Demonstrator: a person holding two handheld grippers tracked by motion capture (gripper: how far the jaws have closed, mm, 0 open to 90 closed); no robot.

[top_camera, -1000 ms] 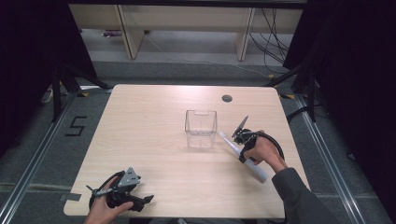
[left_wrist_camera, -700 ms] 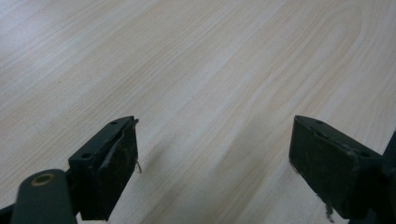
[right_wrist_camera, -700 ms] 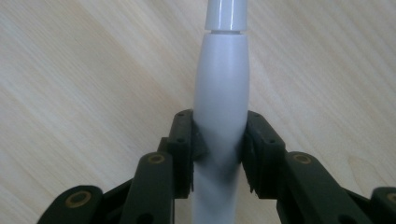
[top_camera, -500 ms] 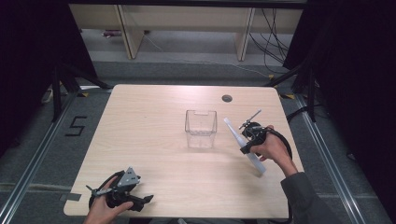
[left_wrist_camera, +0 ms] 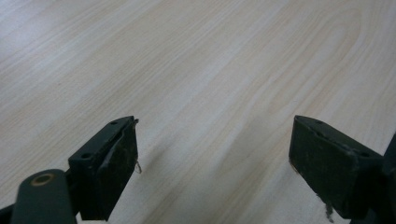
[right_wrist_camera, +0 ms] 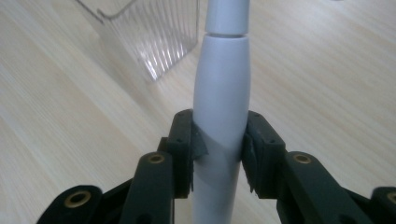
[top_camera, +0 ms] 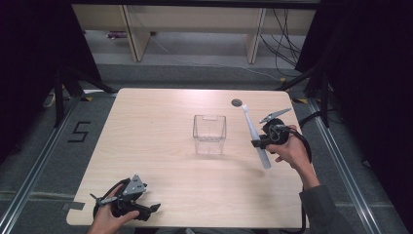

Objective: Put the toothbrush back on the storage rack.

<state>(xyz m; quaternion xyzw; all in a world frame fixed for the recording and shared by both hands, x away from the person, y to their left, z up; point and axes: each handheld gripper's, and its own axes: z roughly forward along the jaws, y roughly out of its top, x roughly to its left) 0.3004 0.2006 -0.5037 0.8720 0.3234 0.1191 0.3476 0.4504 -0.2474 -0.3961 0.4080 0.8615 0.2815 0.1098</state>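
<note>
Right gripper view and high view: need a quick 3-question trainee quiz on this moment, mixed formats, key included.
1. True or false: the right hand-held gripper is shut on the white plastic electric toothbrush.
2. The left hand-held gripper is: A) open over bare table B) shut on a cup C) holding the toothbrush.
3. Fill in: the clear ribbed plastic container stands on the light wooden ____.

Key: 1 true; 2 A; 3 table.

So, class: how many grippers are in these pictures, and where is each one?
2. The left gripper rests open at the table's near left corner; the right gripper, right of the clear container, clamps a white toothbrush.
</note>
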